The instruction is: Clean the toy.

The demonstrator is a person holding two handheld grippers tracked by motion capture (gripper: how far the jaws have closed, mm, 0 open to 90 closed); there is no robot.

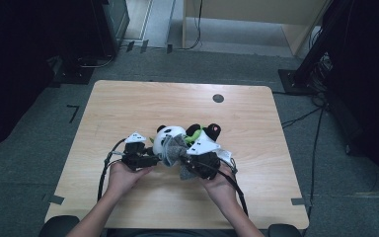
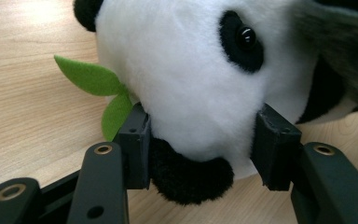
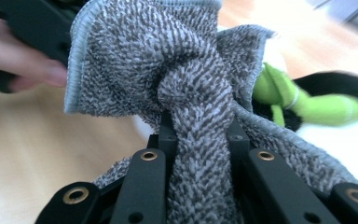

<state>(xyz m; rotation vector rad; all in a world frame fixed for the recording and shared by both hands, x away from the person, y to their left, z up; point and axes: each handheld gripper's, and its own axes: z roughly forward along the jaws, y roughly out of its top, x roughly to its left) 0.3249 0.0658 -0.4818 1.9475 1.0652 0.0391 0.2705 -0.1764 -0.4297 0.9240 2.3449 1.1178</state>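
Gripping the black-and-white plush panda (image 2: 191, 93) by its head, our left gripper (image 2: 200, 140) has both pads sunk into the fur; the panda lies at the middle of the light wooden table (image 1: 128, 103). Our right gripper (image 3: 198, 140) is clamped on a bunched grey terry cloth (image 3: 168, 70), held against the panda's head. We judge the wiping barely under way, with most of the toy left. The panda's body is hidden behind cloth and grippers, and the green felt leaves (image 2: 93, 84) are partly covered.
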